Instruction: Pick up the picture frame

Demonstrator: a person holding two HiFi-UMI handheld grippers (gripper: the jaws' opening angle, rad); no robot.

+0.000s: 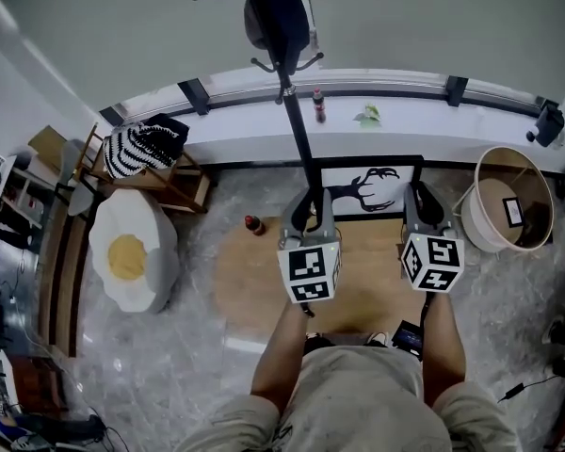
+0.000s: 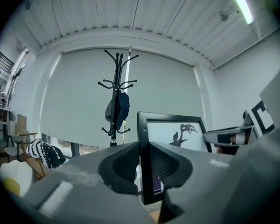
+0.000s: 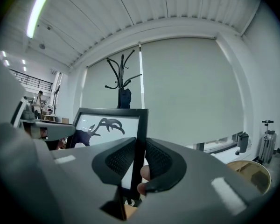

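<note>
Jaws clamped on frame [image 1: 369,188] edges, both: left gripper [image 1: 308,205], right gripper [image 1: 420,196], two, level, side by side. Frame, one. Coat stand [image 1: 281,26], one.

Between the fingers of the left gripper [image 2: 144,164], the picture frame [image 2: 143,125] had a black moulding, smooth with a dull sheen. Its glazing beyond the fingertips looked glossy over white paper. The pads [image 2: 123,164] pressing on it were dark, finely ribbed and rubbery, set in grey matt plastic shells. The pads [image 3: 117,158] of the right gripper [image 3: 139,160] showed the same rough, dotted texture against the smooth moulding. Behind the fingers stood a coat stand [image 2: 115,92] of matt black metal, before a flat, matt blind [image 2: 74,97] that looked like cloth. Below the fingers lay a wood-grained round board [image 1: 250,281] on a polished, marble-look floor [image 1: 198,365].
</note>
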